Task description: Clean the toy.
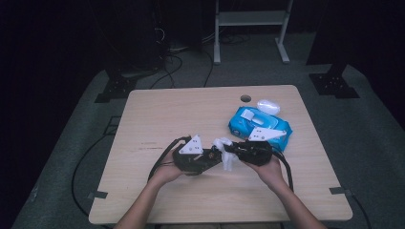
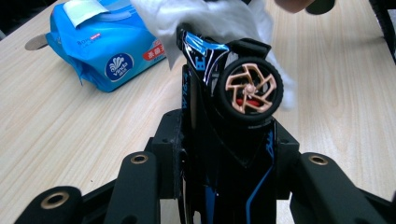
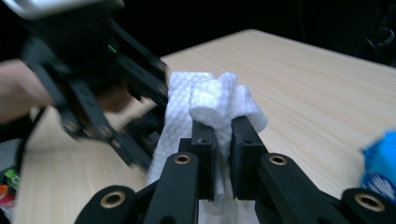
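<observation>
My left gripper [image 2: 229,154] is shut on a black toy car [image 2: 212,135] with blue trim, its copper-rimmed wheel [image 2: 251,88] facing the camera. In the high view the left gripper [image 1: 216,156] points right, at the table's front middle. Facing it, my right gripper [image 1: 232,150] is shut on a bunched white wipe [image 1: 226,157]. The right gripper view has the jaws of the right gripper [image 3: 223,135] pinching the wipe [image 3: 210,98], with the left gripper [image 3: 93,93] blurred close behind. The wipe [image 2: 210,18] drapes over the car's far end.
A blue wipes pack [image 1: 259,126] with its flap up lies just behind the right hand, also seen as a blue pack [image 2: 105,46] in the left gripper view. A white oval object [image 1: 268,106] and a cable hole [image 1: 245,98] sit behind it on the wooden table [image 1: 157,109].
</observation>
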### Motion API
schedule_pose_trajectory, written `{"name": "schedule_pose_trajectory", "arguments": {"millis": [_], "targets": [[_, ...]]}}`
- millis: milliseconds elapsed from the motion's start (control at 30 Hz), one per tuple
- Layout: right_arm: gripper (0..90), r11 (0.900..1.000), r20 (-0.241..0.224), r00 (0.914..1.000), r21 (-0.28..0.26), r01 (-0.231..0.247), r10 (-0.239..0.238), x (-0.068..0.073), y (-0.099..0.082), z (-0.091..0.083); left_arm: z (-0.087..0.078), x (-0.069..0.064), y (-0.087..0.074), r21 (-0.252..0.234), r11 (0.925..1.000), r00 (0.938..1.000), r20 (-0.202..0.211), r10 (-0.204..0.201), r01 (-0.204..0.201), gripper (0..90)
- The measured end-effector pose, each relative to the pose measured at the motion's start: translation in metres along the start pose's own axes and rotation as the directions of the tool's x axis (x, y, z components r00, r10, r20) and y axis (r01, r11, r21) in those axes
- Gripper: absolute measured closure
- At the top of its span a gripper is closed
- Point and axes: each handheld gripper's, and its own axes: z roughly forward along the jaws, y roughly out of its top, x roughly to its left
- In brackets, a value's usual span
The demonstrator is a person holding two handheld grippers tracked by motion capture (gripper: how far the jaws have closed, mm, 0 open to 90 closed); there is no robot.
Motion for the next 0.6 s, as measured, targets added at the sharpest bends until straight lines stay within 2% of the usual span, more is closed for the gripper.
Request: {"name": "schedule_pose_trajectory", "arguments": {"millis": [100,300,433,500,600], "targets": [[81.2,0.9996,-0.007,0.9999,-0.026,0.012,-0.012,0.0037,0.005,-0.0004,-0.0046,0.0018,0.0006,-0.04,0.999,0.9998,0.004,-0.019,0.019,57.2],[81.3,0.9999,0.017,0.9998,-0.014,-0.009,0.009,-0.0046,-0.0001,-0.0022,-0.0104,0.0044,-0.0003,-0.087,0.9953,0.9991,0.002,-0.043,0.043,57.2],[81.3,0.9997,0.007,0.9999,-0.022,-0.01,0.01,-0.0013,0.0014,-0.0027,-0.0069,0.0043,-0.0015,-0.072,0.9965,0.9991,-0.001,-0.042,0.041,57.2],[81.3,0.9995,-0.004,1.0,-0.03,0.004,-0.005,0.0027,0.0046,-0.0027,-0.0068,0.0054,-0.0026,-0.078,0.9959,0.999,0.0,-0.045,0.045,57.2],[81.3,0.9998,0.007,0.9999,-0.02,0.009,-0.009,0.0014,0.0036,-0.0027,-0.0102,0.0065,-0.0029,-0.096,0.9942,0.9987,-0.008,-0.05,0.049,57.2]]}}
